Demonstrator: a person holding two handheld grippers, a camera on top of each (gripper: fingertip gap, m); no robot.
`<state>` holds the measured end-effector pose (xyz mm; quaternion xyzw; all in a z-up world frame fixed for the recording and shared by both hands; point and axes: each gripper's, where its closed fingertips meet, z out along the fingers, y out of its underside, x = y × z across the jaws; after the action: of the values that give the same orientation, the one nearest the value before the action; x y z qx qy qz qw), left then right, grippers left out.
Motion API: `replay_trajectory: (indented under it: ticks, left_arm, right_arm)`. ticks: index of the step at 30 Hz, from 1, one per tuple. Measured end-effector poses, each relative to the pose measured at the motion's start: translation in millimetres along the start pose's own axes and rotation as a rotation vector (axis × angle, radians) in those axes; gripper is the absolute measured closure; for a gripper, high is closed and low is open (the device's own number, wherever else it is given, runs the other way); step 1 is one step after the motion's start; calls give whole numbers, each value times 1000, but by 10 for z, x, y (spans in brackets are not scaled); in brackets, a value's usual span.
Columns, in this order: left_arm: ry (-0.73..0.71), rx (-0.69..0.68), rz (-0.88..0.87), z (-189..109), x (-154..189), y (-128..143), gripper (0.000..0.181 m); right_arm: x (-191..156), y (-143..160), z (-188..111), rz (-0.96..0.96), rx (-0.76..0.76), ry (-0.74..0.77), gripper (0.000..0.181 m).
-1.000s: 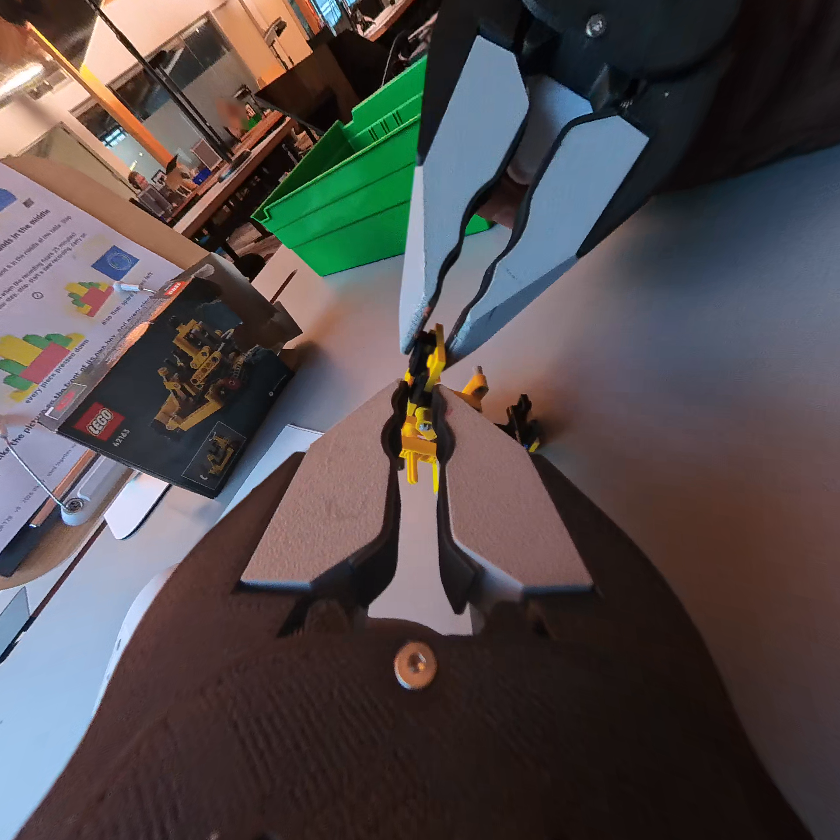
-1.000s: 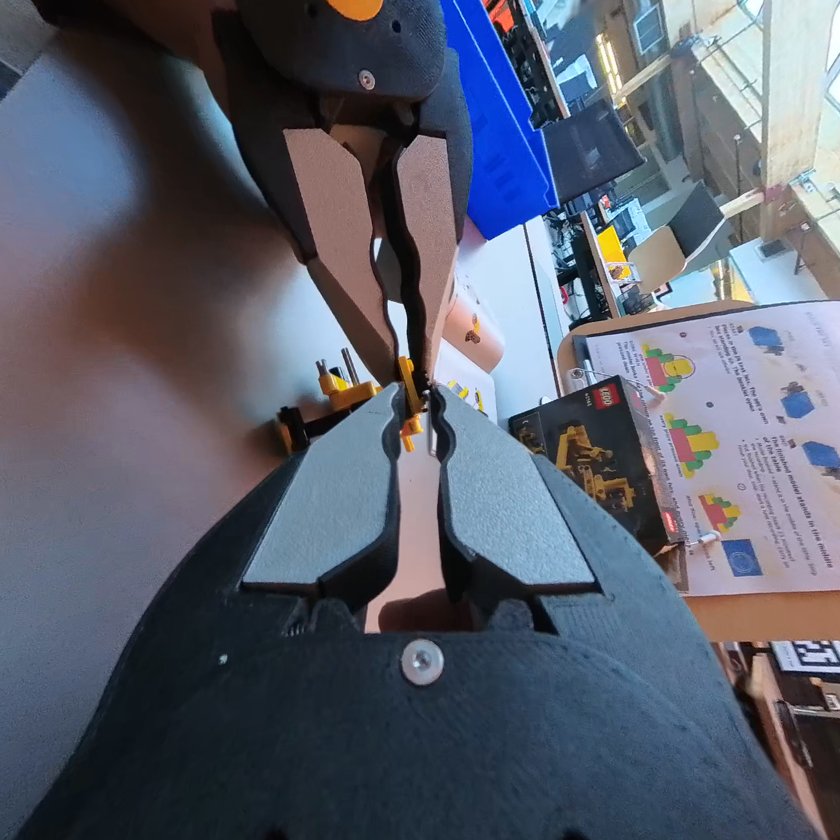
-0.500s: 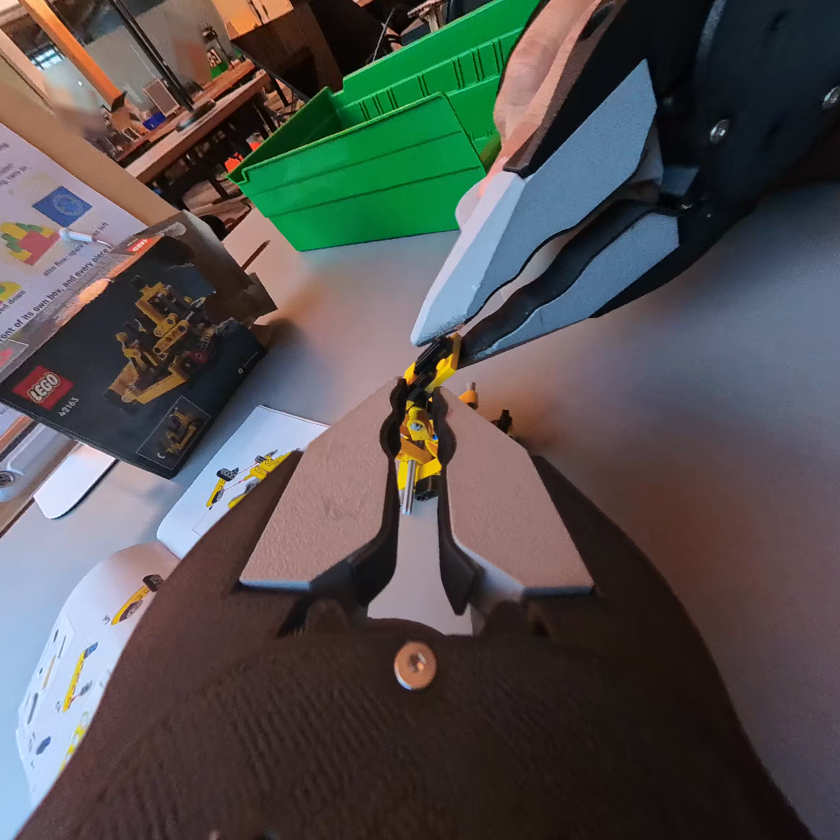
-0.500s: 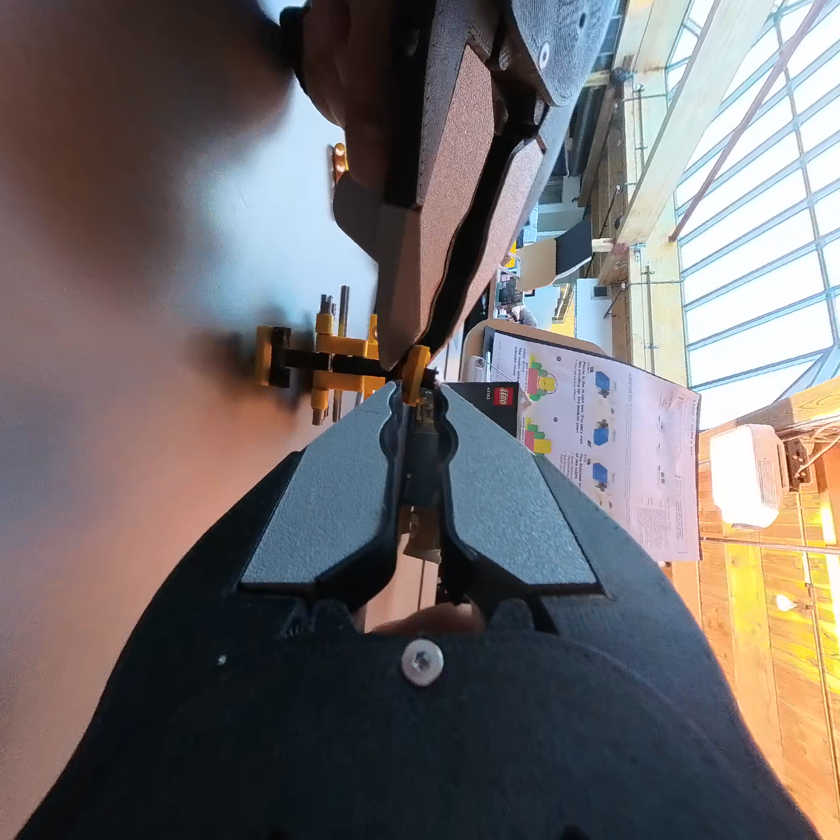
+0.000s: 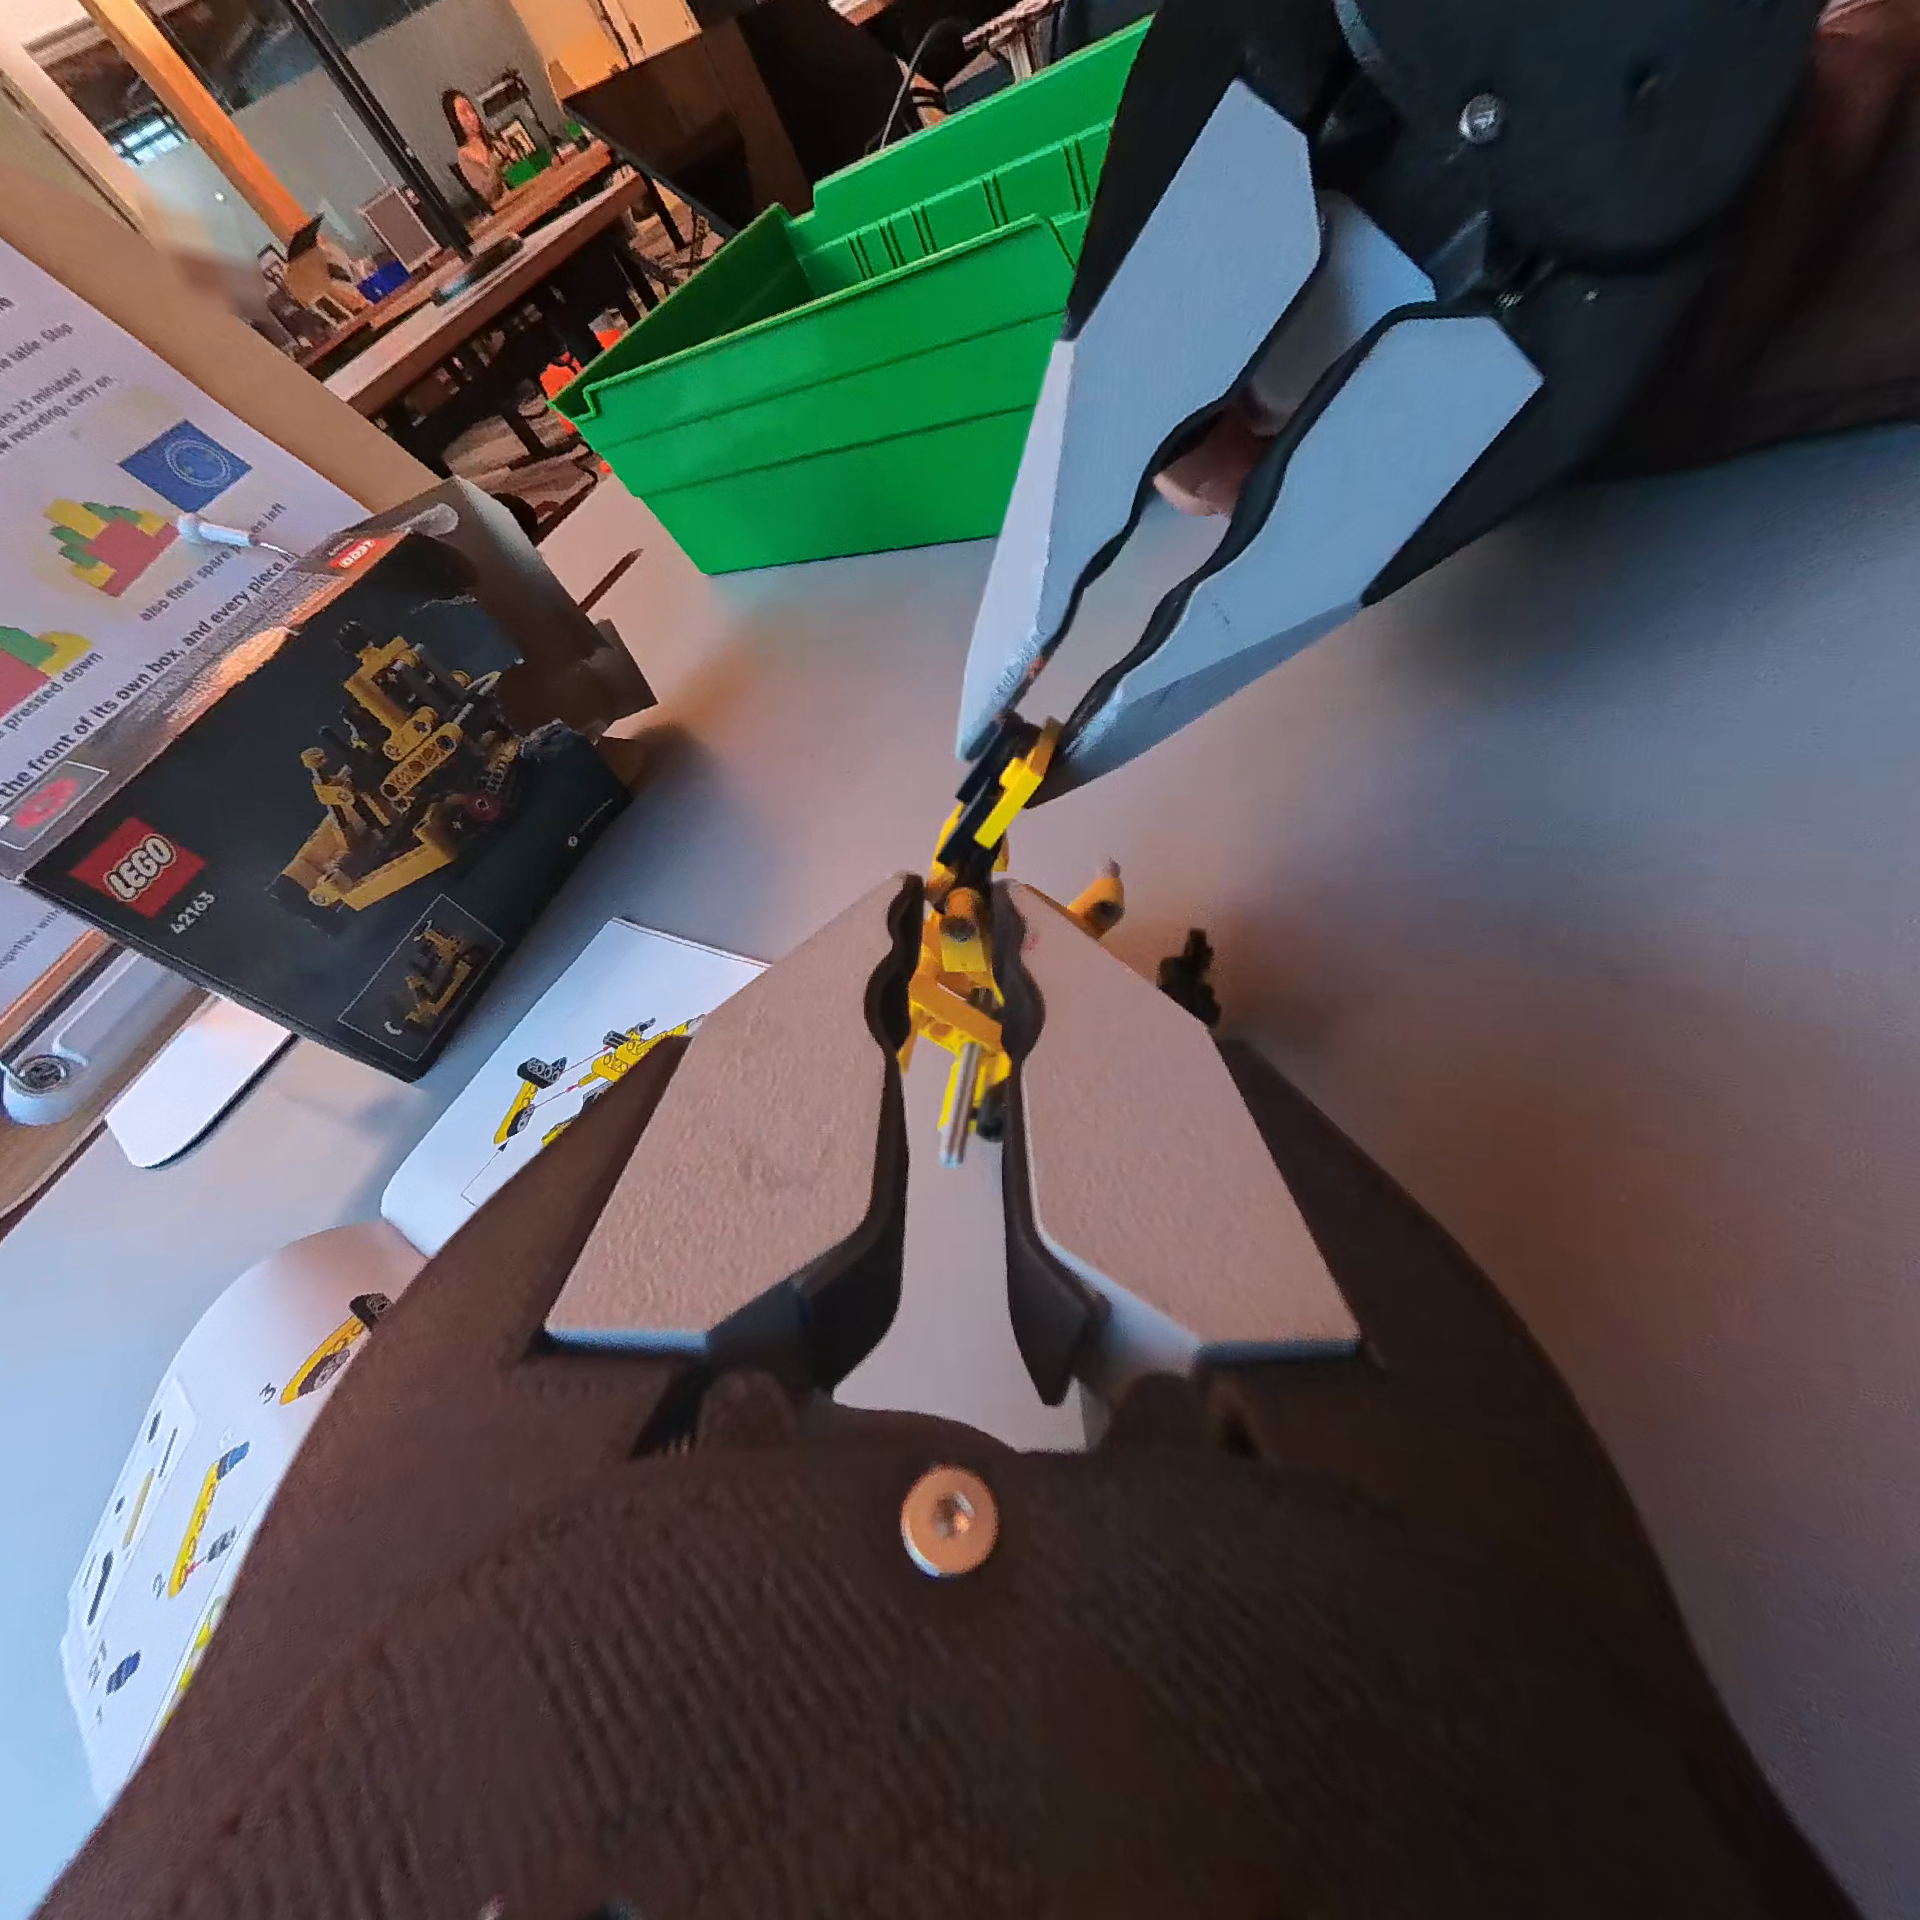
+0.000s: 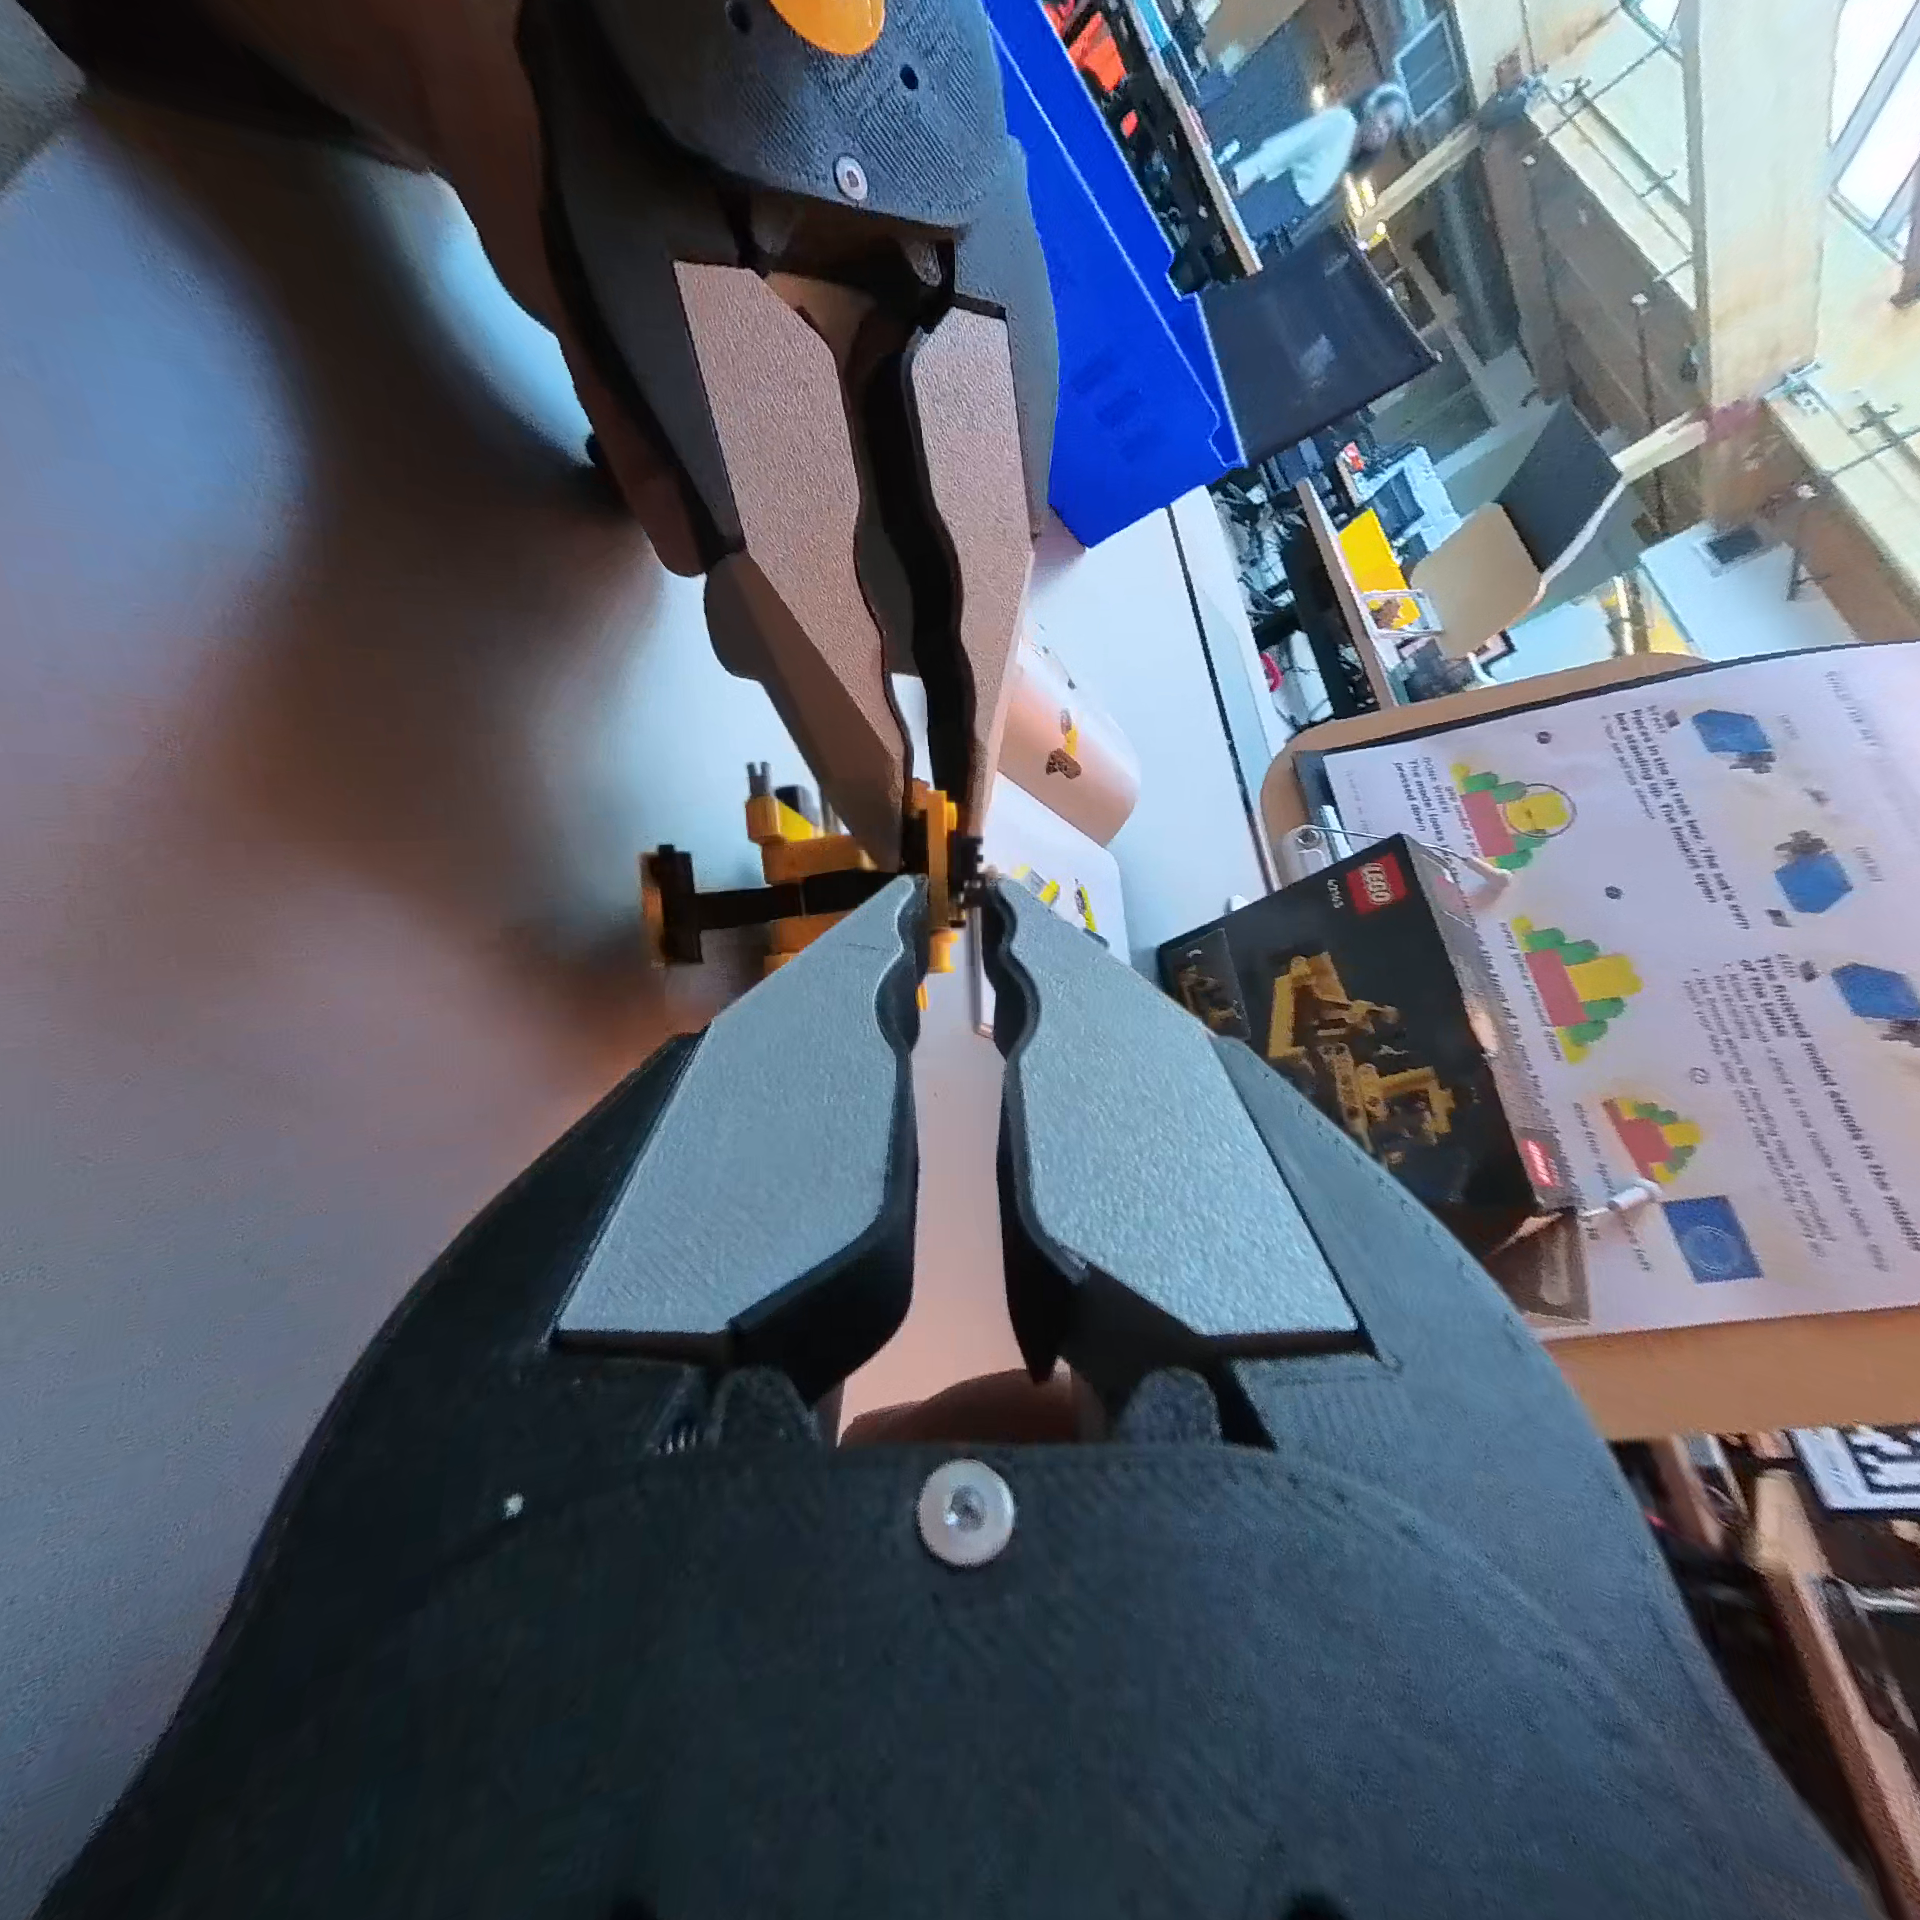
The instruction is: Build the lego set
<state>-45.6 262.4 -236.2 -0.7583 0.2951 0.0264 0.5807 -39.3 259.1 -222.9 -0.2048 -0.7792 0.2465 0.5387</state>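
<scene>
**Two claws pinching one yellow build**

Two grippers are meeting tip to tip over the pale bench (image 5: 1558, 935). The left gripper (image 5: 954, 940), brown-bodied, is clenching the yellow and black lego assembly (image 5: 961, 977) between its fingertips, a thin metal axle (image 5: 961, 1107) hanging back between the fingers. The right gripper (image 6: 951, 914), black with grey fingers (image 6: 1132, 1132), is nipping the far end of the same assembly (image 6: 940, 873); its jaws are standing nearly closed on a yellow and black piece, though how firmly is hard to judge from the blur. More yellow and black parts (image 6: 748, 899) are sitting on the bench just behind the tips. The lego box (image 5: 322, 790) is leaning toward the left edge against an instruction sheet (image 6: 1683, 977), with open booklet pages (image 5: 582, 1049) lying in front of it. Green bins (image 5: 852, 395) are standing along the far edge, and a blue bin (image 6: 1112, 343) is showing in the right wrist view.
</scene>
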Motion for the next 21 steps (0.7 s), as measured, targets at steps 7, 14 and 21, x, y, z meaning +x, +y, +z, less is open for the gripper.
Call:
replay_trajectory:
  ticks: [7, 14, 21]
  left_arm:
    - [5, -6, 24, 10, 32, 6, 172]
    - [7, -13, 15, 19, 22, 15, 172]
    - [9, -23, 36, 30, 45, 24, 172]
  right_arm:
    - [-18, -20, -9, 123, 48, -67, 175]
    - [-15, -19, -5, 136, 54, -74, 175]
    - [-39, -18, -17, 98, 46, -67, 175]
